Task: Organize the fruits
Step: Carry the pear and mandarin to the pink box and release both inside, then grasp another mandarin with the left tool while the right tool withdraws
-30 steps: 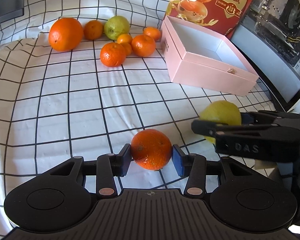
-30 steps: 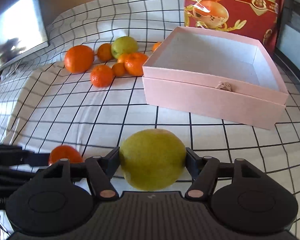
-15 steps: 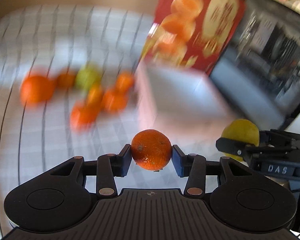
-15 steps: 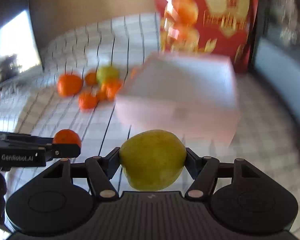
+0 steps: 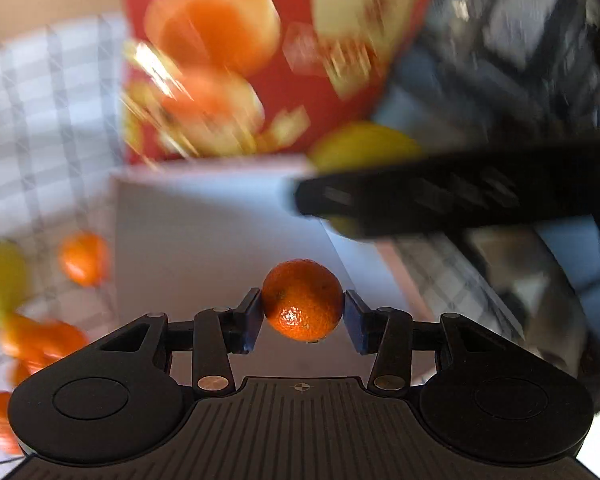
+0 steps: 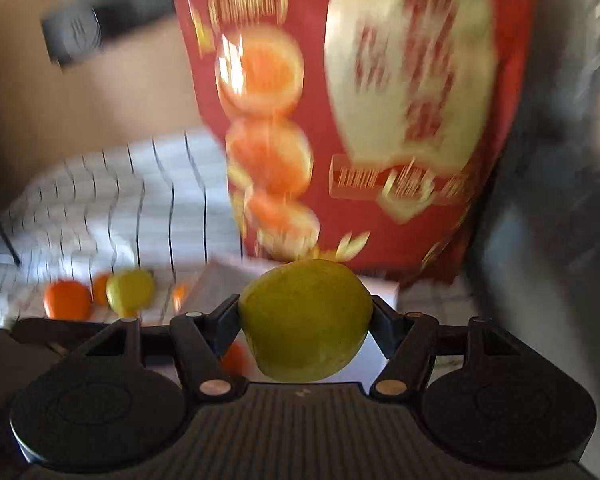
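My left gripper [image 5: 303,314] is shut on a small orange [image 5: 302,300] and holds it above the white inside of the open pink box [image 5: 204,240]. My right gripper [image 6: 305,320] is shut on a yellow-green fruit [image 6: 305,320], held over the box's far part [image 6: 380,290]. In the left wrist view the right gripper crosses in as a dark blurred bar at the upper right, with the yellow-green fruit [image 5: 360,144] showing above it. Several loose oranges [image 5: 84,258] and another green fruit [image 5: 0,280] lie on the checked cloth left of the box.
A tall red carton printed with oranges [image 6: 360,120] stands right behind the box. A dark screen or cabinet [image 5: 520,60] rises to the right. The white checked cloth [image 6: 120,208] stretches away to the left. Both views are motion-blurred.
Both grippers have carried their fruit up and forward from the cloth to above the pink box. The red carton now looms much closer. Both grips are unchanged.
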`<state>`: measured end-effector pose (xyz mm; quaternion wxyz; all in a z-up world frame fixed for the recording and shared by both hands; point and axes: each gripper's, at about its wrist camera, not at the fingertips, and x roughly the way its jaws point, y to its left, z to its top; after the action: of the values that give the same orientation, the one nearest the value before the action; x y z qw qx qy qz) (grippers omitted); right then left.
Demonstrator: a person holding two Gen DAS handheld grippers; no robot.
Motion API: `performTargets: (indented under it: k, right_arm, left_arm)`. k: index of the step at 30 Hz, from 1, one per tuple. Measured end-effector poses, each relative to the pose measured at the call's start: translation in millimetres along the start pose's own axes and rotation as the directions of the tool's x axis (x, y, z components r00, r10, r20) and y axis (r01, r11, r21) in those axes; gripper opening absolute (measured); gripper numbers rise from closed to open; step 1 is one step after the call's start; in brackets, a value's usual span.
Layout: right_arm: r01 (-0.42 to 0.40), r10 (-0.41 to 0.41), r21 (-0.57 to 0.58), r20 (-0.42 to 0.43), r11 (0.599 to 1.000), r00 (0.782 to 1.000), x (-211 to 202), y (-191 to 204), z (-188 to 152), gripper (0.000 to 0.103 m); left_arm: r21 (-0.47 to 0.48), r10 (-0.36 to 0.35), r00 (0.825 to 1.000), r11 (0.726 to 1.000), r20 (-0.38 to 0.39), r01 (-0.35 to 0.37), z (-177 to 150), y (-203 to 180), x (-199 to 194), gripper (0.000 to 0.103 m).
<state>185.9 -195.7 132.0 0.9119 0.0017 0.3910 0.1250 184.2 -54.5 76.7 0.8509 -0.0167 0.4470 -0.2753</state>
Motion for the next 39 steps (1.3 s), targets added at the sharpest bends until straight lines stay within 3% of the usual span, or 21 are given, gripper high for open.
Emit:
performTargets:
  k: [3, 7, 11, 15, 18, 24, 28, 31, 33, 36, 39]
  right_arm:
    - [-0.018, 0.016, -0.020, -0.094, 1.000, 0.995, 38, -2, -2, 0.067]
    - [-0.017, 0.000, -0.108, -0.156, 0.994, 0.988, 72, 5, -2, 0.067]
    - [-0.013, -0.030, -0.197, -0.211, 0.980, 0.977, 95, 18, -5, 0.067]
    - [0.013, -0.087, -0.262, -0.274, 0.965, 0.958, 117, 29, -8, 0.067]
    - [0.031, -0.097, -0.204, -0.322, 0.978, 0.942, 130, 28, -11, 0.067]
    - [0.066, -0.108, -0.170, -0.253, 0.983, 0.961, 107, 39, -11, 0.068]
    - [0.065, -0.091, -0.185, -0.137, 0.981, 0.986, 66, 63, -12, 0.074]
    - [0.052, -0.061, -0.213, -0.033, 0.976, 0.998, 36, 87, -19, 0.080]
    - [0.047, -0.039, -0.247, 0.038, 0.968, 0.999, 26, 107, -24, 0.080]
    - [-0.040, 0.065, -0.282, 0.080, 0.959, 0.995, 18, 137, -33, 0.083]
    - [-0.148, 0.161, -0.288, 0.022, 0.946, 0.987, 23, 164, -43, 0.083]
  left_arm:
    - [0.029, 0.013, 0.999, 1.000, -0.045, -0.012, -9, -5, 13, 0.048]
    - [0.011, -0.004, 0.999, 1.000, 0.052, 0.003, -16, -1, -13, 0.047]
    - [-0.004, 0.045, 0.989, 0.999, 0.139, -0.044, -25, 2, -52, 0.047]
    - [-0.112, 0.098, 0.968, 0.991, 0.232, -0.074, -54, 15, -95, 0.047]
    - [-0.230, 0.171, 0.950, 0.967, 0.262, -0.111, -79, 35, -120, 0.047]
    - [-0.396, 0.297, 0.926, 0.899, 0.232, -0.188, -144, 79, -166, 0.047]
    - [-0.522, 0.403, 0.907, 0.803, 0.119, -0.289, -186, 114, -180, 0.047]
    - [-0.604, 0.446, 0.891, 0.734, 0.085, -0.310, -214, 136, -198, 0.047]
    - [-0.634, 0.467, 0.881, 0.706, 0.080, -0.317, -220, 147, -205, 0.047]
    - [-0.644, 0.472, 0.876, 0.701, 0.097, -0.306, -227, 154, -213, 0.047]
    - [-0.630, 0.462, 0.880, 0.718, 0.112, -0.297, -233, 155, -217, 0.047]
